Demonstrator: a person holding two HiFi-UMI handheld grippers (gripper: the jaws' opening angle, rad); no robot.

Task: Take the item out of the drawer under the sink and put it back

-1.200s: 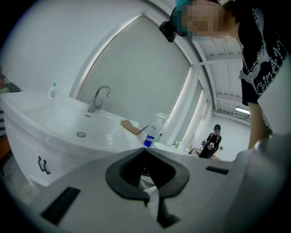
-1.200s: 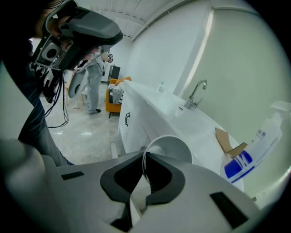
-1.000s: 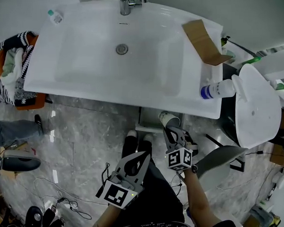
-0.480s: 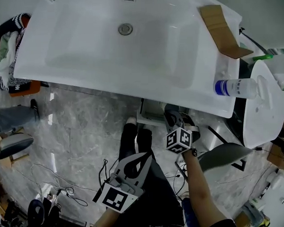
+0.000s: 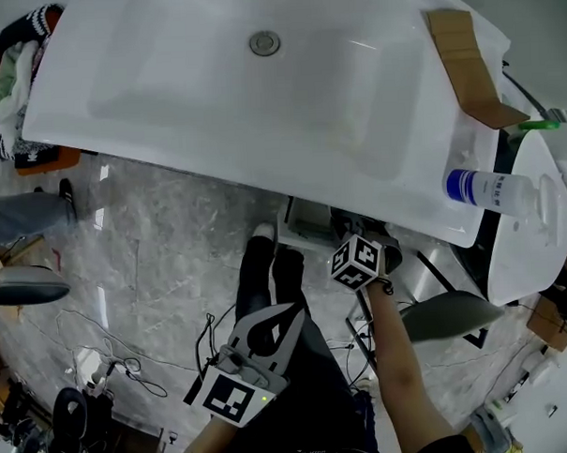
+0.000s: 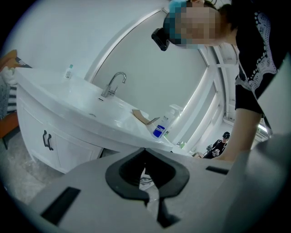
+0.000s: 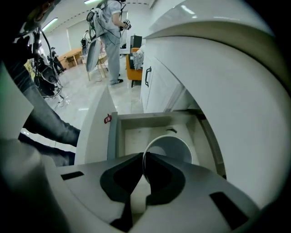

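A white paper cup (image 7: 170, 146) hangs over the open drawer (image 7: 136, 134) under the sink (image 5: 212, 93), its mouth facing the camera in the right gripper view. My right gripper (image 7: 144, 159) is shut on the cup's rim and points steeply down. In the head view the right gripper (image 5: 347, 229) reaches below the sink's front edge, where the drawer (image 5: 307, 220) shows; the cup is hidden there. My left gripper (image 5: 285, 315) hovers above the person's legs, shut with nothing in it. In the left gripper view its jaws (image 6: 145, 151) meet at the tips.
On the sink's right end lie a blue-labelled bottle (image 5: 488, 188) and a cardboard piece (image 5: 469, 67). A white toilet (image 5: 532, 224) stands to the right. Cables (image 5: 111, 369) trail over the marble floor. The drawer's white front (image 7: 93, 132) stands out to the left.
My right gripper has gone down with the cup toward the drawer, and the cup has passed out of sight under the sink edge in the head view. The left gripper has sunk a little.
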